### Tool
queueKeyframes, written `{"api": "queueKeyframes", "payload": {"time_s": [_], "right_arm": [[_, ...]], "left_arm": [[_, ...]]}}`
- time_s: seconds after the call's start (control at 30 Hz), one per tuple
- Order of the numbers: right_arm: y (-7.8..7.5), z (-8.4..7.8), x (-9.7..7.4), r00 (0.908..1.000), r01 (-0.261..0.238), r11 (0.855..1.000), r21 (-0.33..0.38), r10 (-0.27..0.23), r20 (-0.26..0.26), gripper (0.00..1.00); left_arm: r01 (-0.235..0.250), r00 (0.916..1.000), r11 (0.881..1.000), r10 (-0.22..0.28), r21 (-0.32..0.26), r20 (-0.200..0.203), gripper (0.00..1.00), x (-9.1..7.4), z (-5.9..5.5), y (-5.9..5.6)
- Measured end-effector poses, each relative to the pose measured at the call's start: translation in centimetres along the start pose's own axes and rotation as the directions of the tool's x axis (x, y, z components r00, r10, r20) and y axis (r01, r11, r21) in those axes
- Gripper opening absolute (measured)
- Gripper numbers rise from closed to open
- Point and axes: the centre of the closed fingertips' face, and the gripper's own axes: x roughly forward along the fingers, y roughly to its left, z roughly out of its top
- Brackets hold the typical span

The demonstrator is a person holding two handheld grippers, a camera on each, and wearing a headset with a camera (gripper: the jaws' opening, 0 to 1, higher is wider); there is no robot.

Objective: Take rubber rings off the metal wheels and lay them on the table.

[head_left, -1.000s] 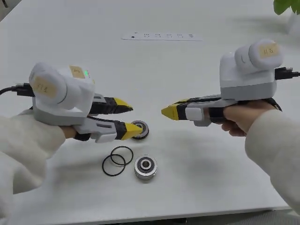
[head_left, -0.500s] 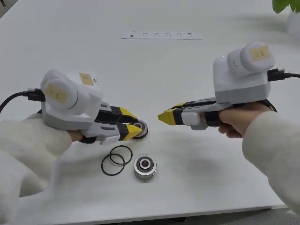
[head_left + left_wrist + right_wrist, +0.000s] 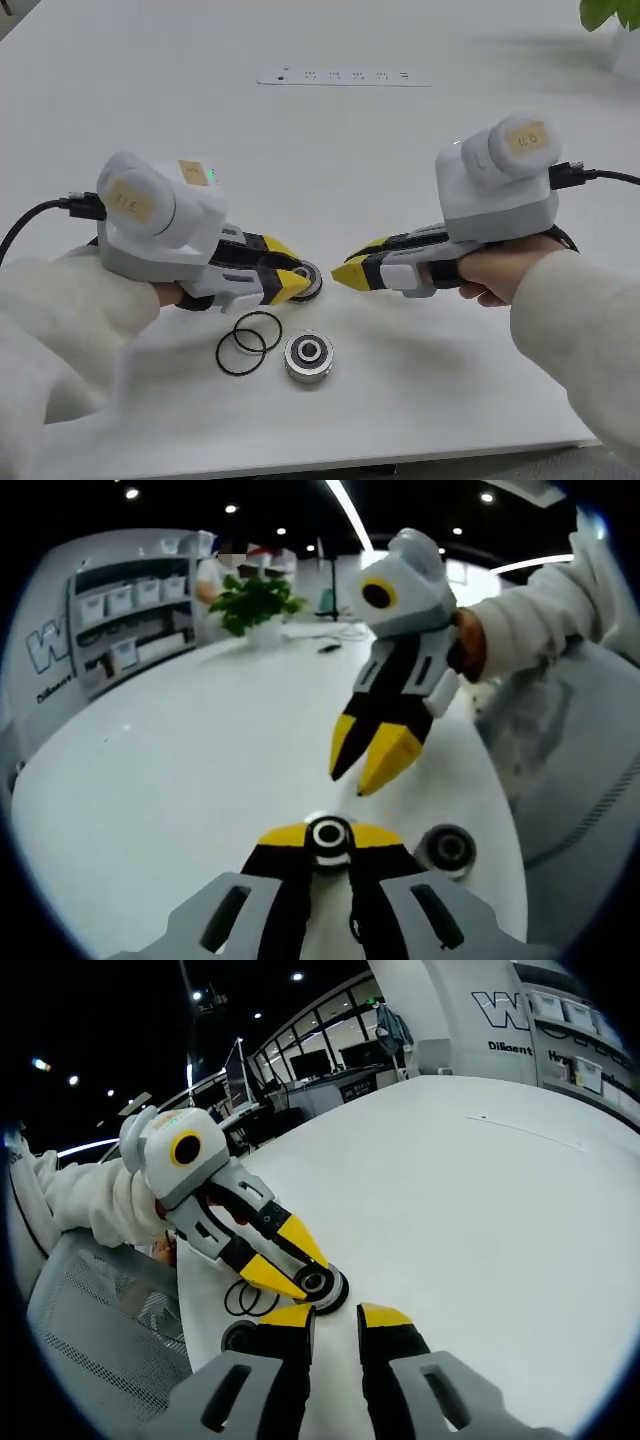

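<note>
We hold a wheel [image 3: 308,281] in the left claw [image 3: 298,272]; the right claw [image 3: 345,274], narrowly parted and empty, must next pinch its rubber ring [image 3: 341,1287]

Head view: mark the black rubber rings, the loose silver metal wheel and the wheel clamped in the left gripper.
Black rubber rings [image 3: 238,331]: head view, where the two loops cross.
Loose metal wheel [image 3: 309,357]: head view, top face.
Gripped metal wheel [image 3: 311,281]: head view, rim beyond the yellow tips.
</note>
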Motion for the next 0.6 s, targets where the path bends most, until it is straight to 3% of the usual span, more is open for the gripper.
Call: {"api": "queueKeyframes", "payload": {"time_s": [0.1, 0.33, 0.6], "right_arm": [[0.3, -0.8, 0.5, 0.9993, -0.009, 0.997, -0.083, 0.006, -0.037, 0.17], [0.6, -1.4, 1.3, 0.9988, -0.011, 0.985, -0.170, 0.003, -0.050, 0.23], [0.5, -1.1, 1.7, 0.9998, 0.003, 0.980, -0.201, -0.007, -0.020, 0.26]], "left_arm": [[0.011, 0.9999, 1.000, -0.011, 0.009, -0.001, 0.15, 0.2, 0.1, -0.3], [0.022, 0.9998, 1.000, -0.022, 0.014, 0.000, 0.15, 0.4, 0.1, -0.6], [0.025, 0.9997, 1.000, -0.025, 0.016, 0.006, 0.15, 0.6, 0.3, -0.8]]}}
